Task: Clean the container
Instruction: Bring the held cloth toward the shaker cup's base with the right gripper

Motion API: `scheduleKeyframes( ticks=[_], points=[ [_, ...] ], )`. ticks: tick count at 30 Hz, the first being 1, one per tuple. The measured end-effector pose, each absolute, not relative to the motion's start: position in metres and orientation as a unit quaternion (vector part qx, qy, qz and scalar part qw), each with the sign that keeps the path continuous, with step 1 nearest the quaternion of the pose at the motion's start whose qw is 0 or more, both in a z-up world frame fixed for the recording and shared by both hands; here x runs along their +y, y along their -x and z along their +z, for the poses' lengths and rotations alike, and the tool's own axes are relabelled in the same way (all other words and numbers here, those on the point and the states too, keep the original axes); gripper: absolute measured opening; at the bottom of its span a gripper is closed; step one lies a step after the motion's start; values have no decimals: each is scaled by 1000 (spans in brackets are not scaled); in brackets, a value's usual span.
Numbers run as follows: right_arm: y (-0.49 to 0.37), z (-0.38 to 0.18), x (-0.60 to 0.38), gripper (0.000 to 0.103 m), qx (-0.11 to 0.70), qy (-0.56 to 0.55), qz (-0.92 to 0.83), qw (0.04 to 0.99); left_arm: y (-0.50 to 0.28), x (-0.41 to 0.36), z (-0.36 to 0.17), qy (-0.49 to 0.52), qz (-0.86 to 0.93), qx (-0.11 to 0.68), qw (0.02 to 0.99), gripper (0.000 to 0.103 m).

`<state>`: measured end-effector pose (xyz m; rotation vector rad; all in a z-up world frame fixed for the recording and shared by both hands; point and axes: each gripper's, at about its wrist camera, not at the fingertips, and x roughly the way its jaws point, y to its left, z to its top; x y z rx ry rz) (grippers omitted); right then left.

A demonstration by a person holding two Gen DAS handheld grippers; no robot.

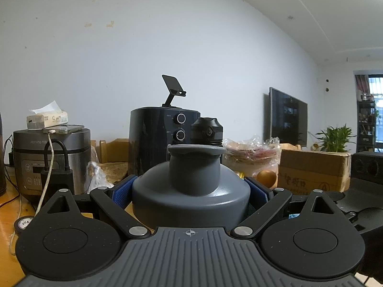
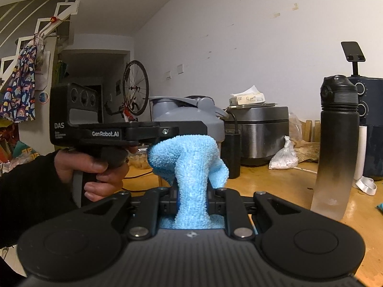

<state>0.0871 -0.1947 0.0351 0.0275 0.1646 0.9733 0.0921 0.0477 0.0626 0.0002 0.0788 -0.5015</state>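
Left tool [image 1: 190, 191] clamps the grey plastic lidded container [image 1: 191, 186], held above the wooden bench [image 2: 275, 186]. Right tool [image 2: 191, 198] pinches a fluffy blue microfibre cloth [image 2: 189, 167] just beside it. Wiping step, seemingly; next, cloth pressed against container wall.

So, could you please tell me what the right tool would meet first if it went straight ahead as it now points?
Probably the grey container held by the left tool; the right tool, carrying the blue cloth, points at it, though depth is unclear.
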Motion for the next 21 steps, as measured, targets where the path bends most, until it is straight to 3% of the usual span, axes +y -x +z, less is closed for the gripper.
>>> scheduleKeyframes(
  ticks=[21],
  points=[
    [-94,35,-188,13,87,-13,468,880,-94,48,66,2,-247,41,968,95]
  ],
)
